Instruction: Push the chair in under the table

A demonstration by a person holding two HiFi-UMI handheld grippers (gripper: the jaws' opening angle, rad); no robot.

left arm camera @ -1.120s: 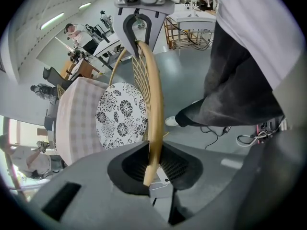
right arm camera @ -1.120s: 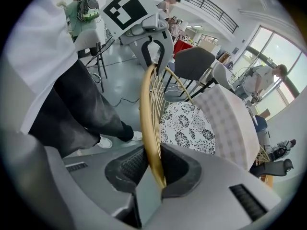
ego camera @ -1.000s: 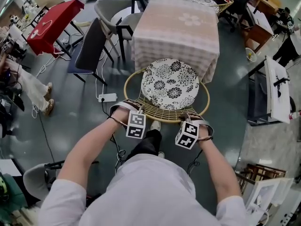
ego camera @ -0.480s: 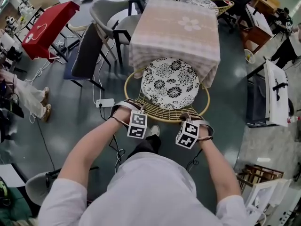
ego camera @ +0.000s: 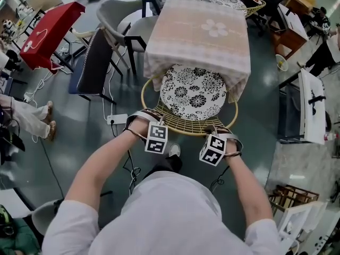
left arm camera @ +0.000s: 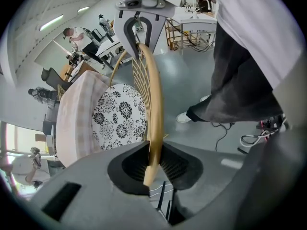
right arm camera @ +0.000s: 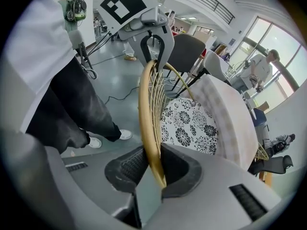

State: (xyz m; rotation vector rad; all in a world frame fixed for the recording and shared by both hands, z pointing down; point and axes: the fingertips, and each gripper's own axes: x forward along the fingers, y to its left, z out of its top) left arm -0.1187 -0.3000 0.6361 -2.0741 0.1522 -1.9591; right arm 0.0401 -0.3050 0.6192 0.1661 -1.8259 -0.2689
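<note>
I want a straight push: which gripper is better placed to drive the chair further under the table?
Neither alone: the left gripper and right gripper each clamp the chair rim, evenly either side of its back. Pushing with both looks best.

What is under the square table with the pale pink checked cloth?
The far edge of the round black-and-white floral cushion on the yellow wicker chair lies just under the square table. The hanging cloth covers the table's legs and everything deeper.

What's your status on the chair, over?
Left gripper and right gripper shut on chair back rim. Cushion front edge under tablecloth. No obstruction seen.
</note>
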